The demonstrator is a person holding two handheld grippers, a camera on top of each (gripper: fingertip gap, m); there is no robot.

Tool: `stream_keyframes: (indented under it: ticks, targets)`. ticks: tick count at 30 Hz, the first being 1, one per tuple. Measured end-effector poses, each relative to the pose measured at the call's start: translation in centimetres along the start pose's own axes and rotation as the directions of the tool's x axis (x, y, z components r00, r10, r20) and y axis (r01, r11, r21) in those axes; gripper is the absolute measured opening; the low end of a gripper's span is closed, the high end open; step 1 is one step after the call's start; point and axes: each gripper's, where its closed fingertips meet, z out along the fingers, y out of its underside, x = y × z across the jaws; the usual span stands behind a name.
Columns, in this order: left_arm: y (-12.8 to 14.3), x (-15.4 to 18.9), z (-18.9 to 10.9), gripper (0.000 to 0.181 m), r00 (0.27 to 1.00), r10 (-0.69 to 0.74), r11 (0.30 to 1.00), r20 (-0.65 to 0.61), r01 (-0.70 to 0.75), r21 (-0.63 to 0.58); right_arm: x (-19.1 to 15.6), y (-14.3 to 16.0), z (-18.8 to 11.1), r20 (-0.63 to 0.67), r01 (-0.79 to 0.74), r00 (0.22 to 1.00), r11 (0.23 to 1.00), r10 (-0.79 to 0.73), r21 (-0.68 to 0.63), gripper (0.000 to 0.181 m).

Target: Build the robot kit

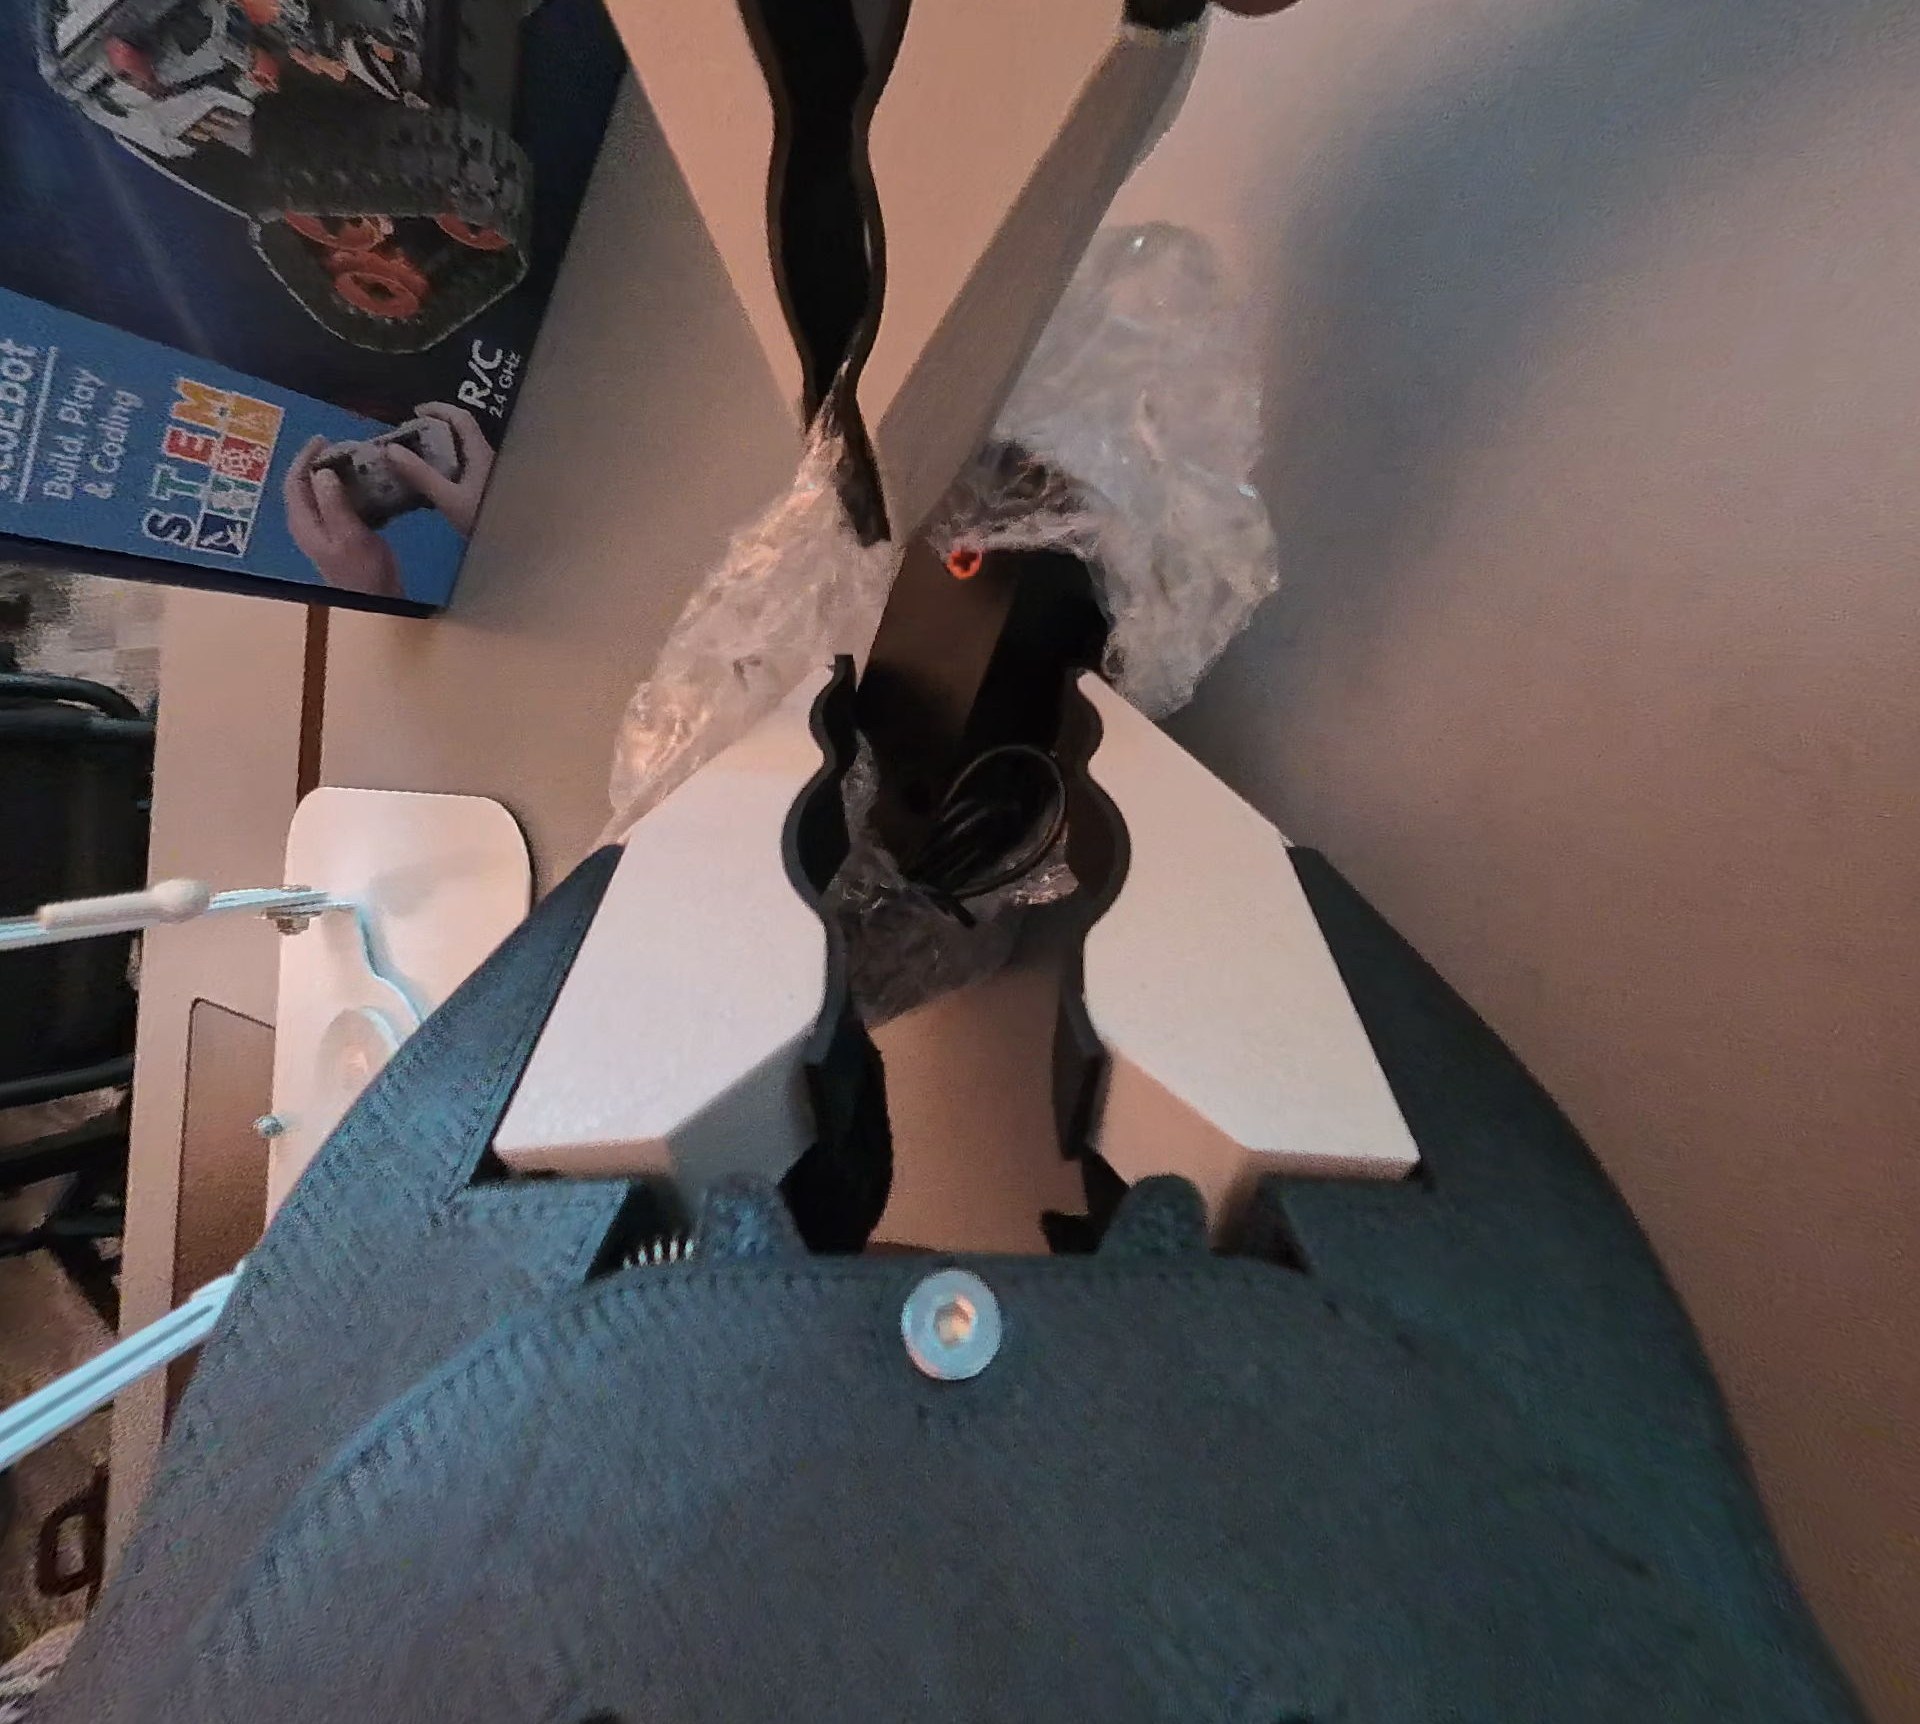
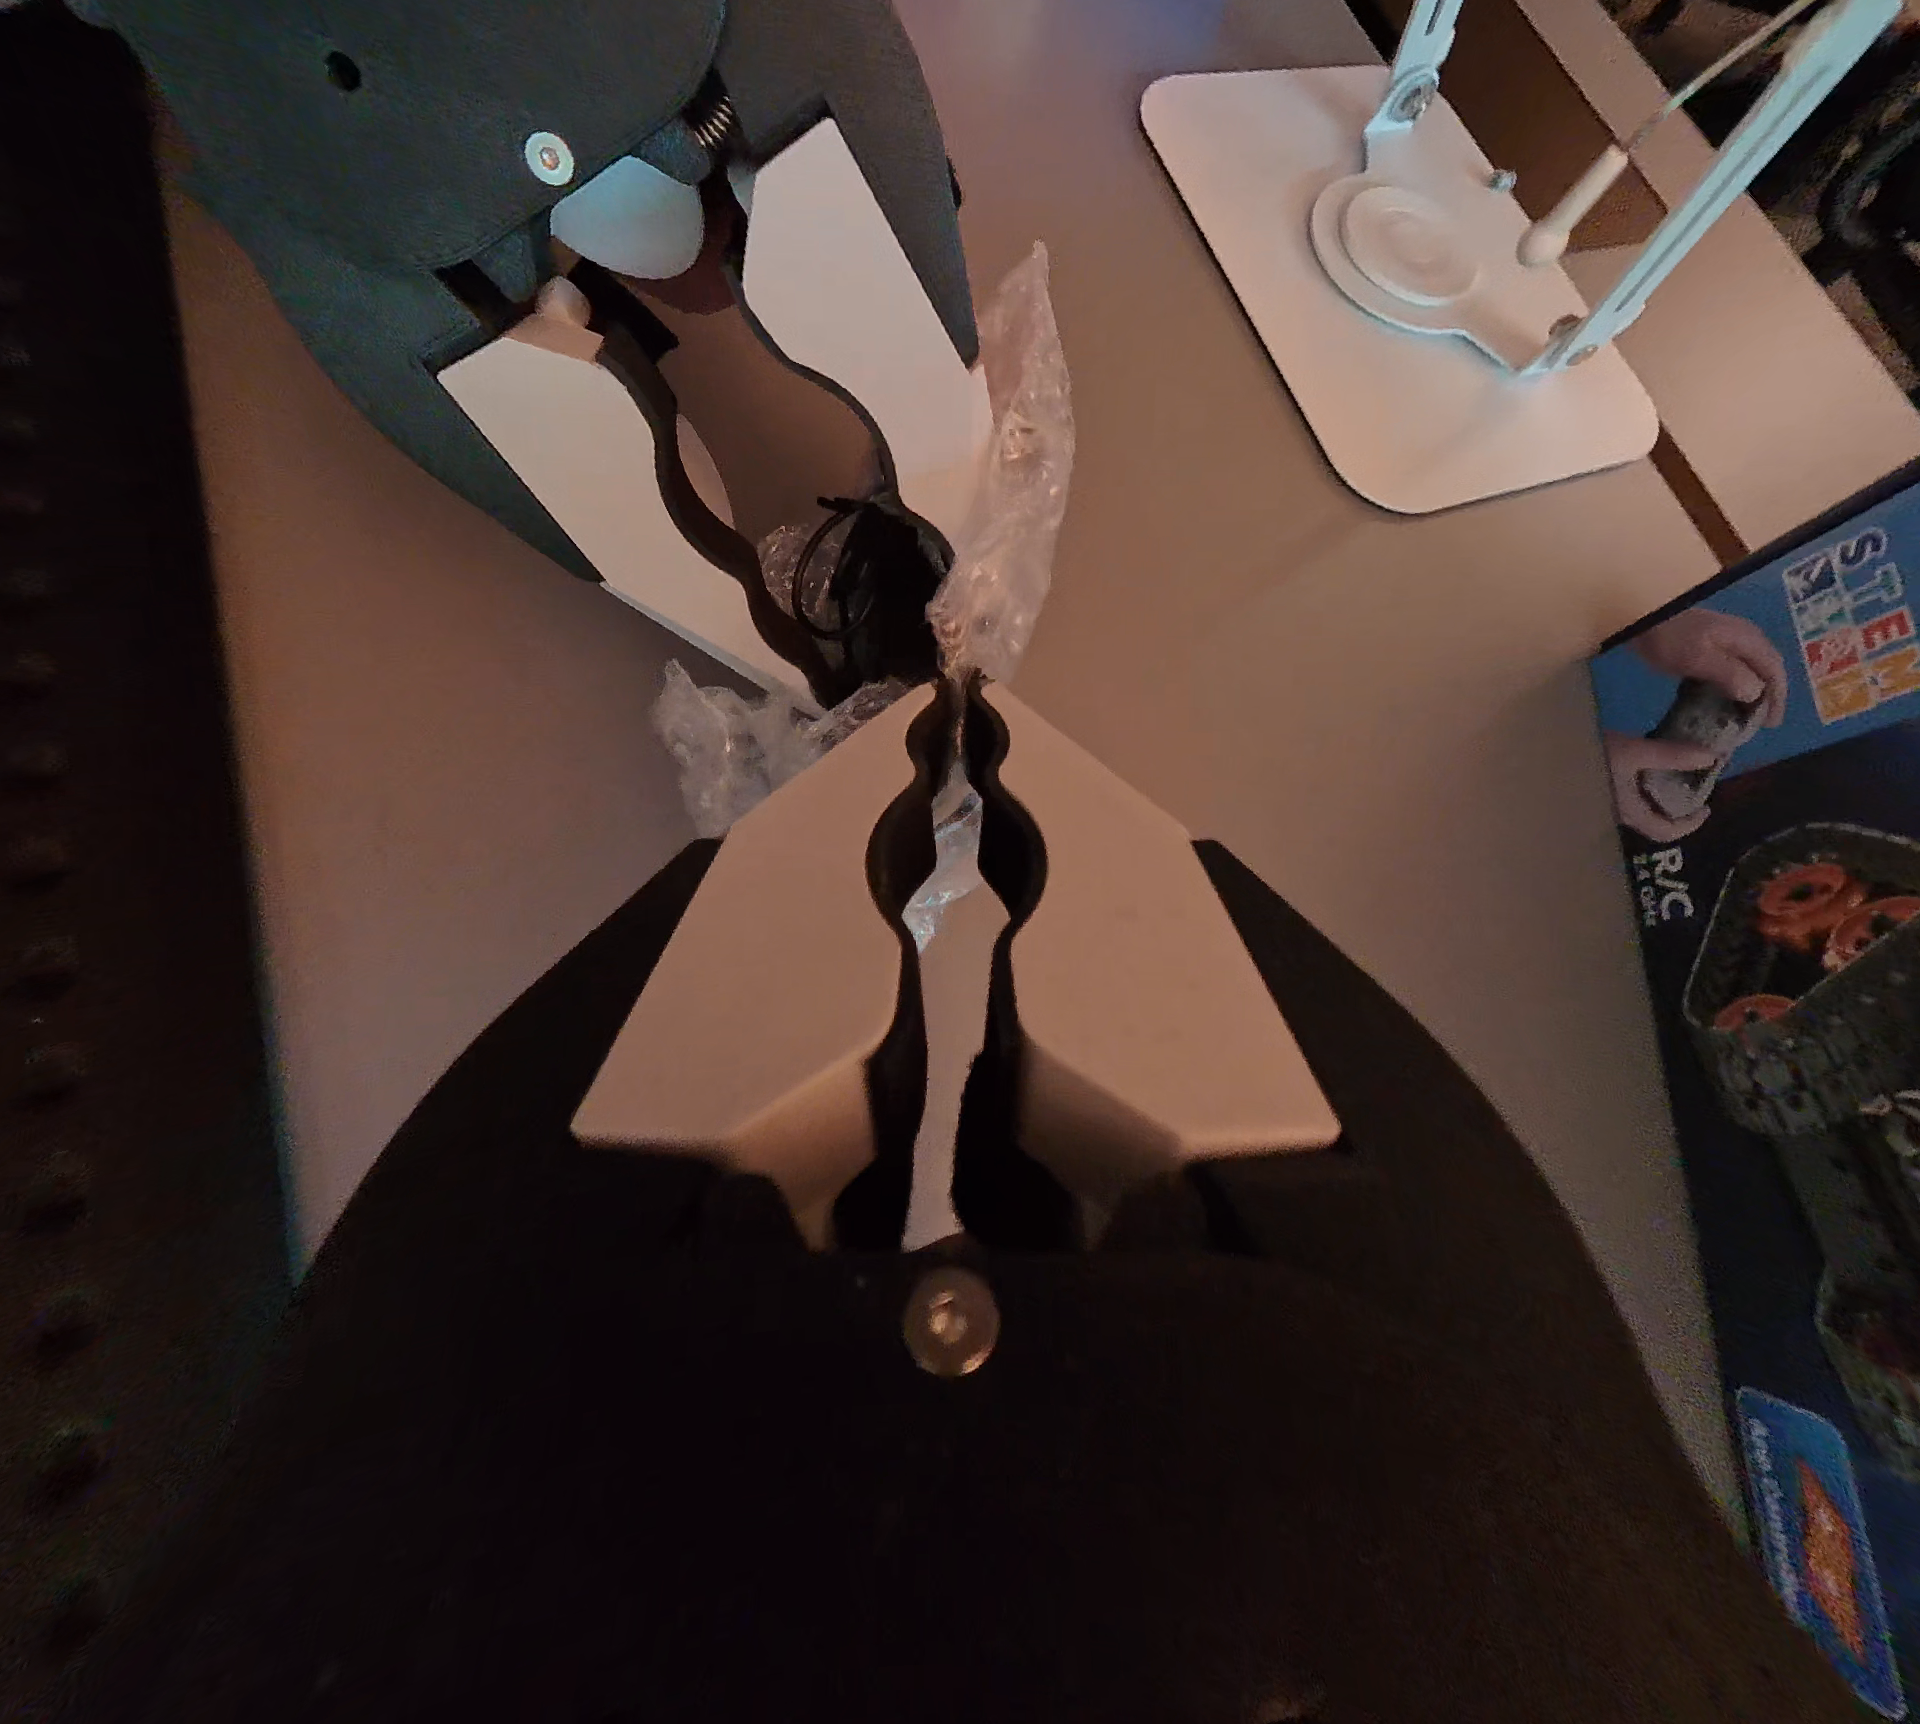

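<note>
Left wrist view: a crinkled clear plastic bag point(image 1: 1132, 469) holding a black coiled cable point(image 1: 1003, 817) and dark parts is gripped by the left tongs point(image 1: 961, 687), jaws closed part-way around the bundle; the right tongs point(image 1: 868, 521) are pinched nearly shut on the film's loose edge; the bag is held just over the pale bench point(image 1: 1558, 739), well in from its edges, with a blue printed toy carton point(image 1: 260, 220) and a white lamp base point(image 1: 405, 853) nearby; the bag is judged light, soft, slippery and easily torn; the bunched contents offer firmer hold than loose film.
</note>
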Motion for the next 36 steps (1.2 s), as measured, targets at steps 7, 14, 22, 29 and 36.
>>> stream_keyframes:
  ticks: [7,14,22,29,36]
  targets:
    - [-0.1,0.1,0.2,0.036,1.000,0.005,1.000,0.000,-0.005,-0.015,1.2,3.7,-0.1,0.003,-0.211,0.977,0.971,0.213,-0.114,0.000]
    - [-0.1,0.3,0.1,0.036,1.000,-0.016,1.000,0.017,0.016,-0.004,0.4,6.3,1.3,-0.012,-0.116,0.993,0.958,0.117,-0.261,0.000]
    - [-0.9,0.0,0.1,0.032,0.996,0.071,0.995,-0.047,-0.075,-0.072,0.5,7.7,2.8,-0.062,-0.015,0.998,0.953,-0.004,-0.303,0.000]
    - [-2.0,1.3,0.4,0.036,0.967,0.074,0.993,-0.244,-0.095,-0.074,-0.2,6.8,3.1,-0.044,0.081,0.995,0.964,-0.095,-0.253,0.000]
    - [-1.8,2.1,0.7,0.032,0.954,0.067,0.994,-0.294,-0.091,-0.068,-0.3,6.3,3.0,-0.024,0.107,0.993,0.974,-0.114,-0.201,0.000]
